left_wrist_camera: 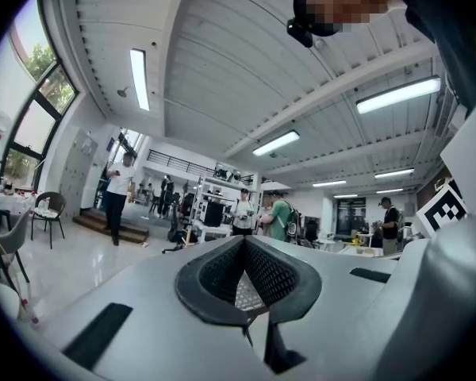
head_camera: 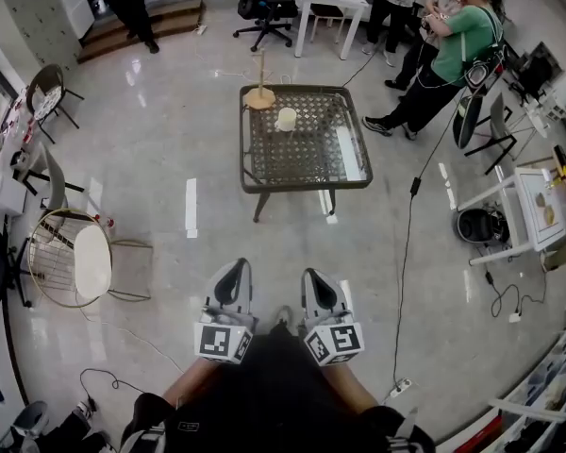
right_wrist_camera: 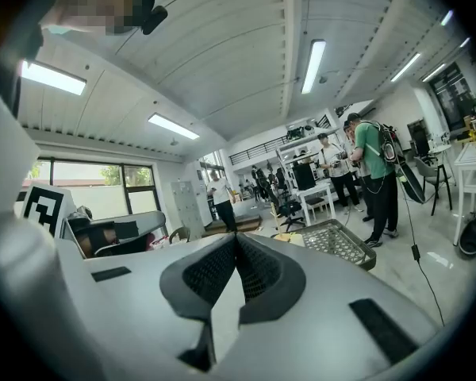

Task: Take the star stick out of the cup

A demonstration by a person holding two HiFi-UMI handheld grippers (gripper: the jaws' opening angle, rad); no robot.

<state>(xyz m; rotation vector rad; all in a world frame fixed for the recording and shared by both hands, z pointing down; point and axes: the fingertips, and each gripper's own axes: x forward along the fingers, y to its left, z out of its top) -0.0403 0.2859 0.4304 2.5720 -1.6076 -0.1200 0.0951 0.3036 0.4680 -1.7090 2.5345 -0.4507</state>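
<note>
Left gripper (head_camera: pixel 237 264), right gripper (head_camera: pixel 312 274) closed; cup (head_camera: pixel 286 119) on table (head_camera: pixel 256 175).

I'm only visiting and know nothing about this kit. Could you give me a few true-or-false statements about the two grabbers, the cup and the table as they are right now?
1. The left gripper and the right gripper are both shut with nothing between their jaws. True.
2. The cup is held in the left gripper. False: it stands on the table, well away from both grippers.
3. Both grippers are close to the person's lap, side by side. True.
4. In the head view, the person in green stands left of the table. False: that person is to its right.
</note>
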